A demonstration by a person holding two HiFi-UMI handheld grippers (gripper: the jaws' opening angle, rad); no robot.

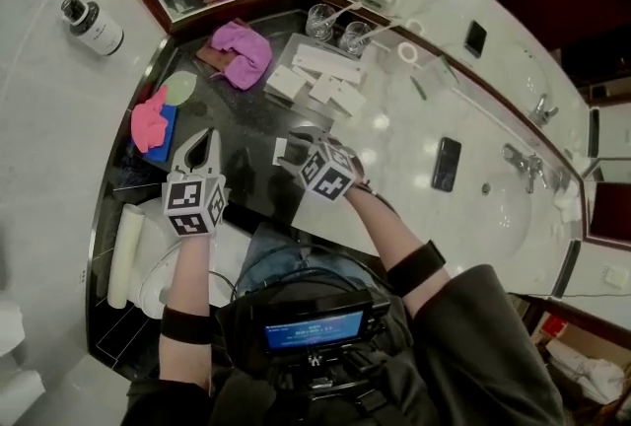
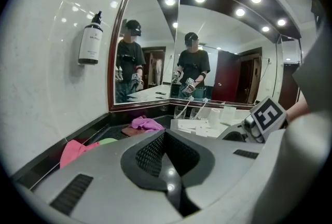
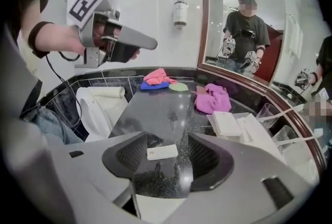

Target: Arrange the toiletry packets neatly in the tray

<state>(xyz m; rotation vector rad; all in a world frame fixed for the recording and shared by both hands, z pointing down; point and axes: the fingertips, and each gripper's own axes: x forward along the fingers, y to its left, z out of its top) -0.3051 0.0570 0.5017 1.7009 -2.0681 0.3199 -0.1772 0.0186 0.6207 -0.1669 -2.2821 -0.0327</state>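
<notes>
A small white toiletry packet (image 3: pixel 162 152) lies flat on the black counter between the jaws of my right gripper (image 3: pixel 166 138), with a gap on each side of it. In the head view that packet (image 1: pixel 280 151) sits just left of the right gripper (image 1: pixel 296 144), which stands open. The white tray (image 1: pixel 294 45) at the back holds several white packets (image 1: pixel 326 65); the right gripper view shows it to the right (image 3: pixel 270 151). My left gripper (image 1: pixel 200 146) hovers left of the packet, shut and empty (image 2: pixel 165 137).
A purple cloth (image 1: pixel 240 51) lies left of the tray, and two glasses (image 1: pixel 320 20) stand behind it. A pink cloth (image 1: pixel 148 118) and a green disc (image 1: pixel 179 87) lie at the counter's left end. A phone (image 1: pixel 447 163) and a sink (image 1: pixel 503 217) are to the right. A toilet (image 1: pixel 153 266) stands below.
</notes>
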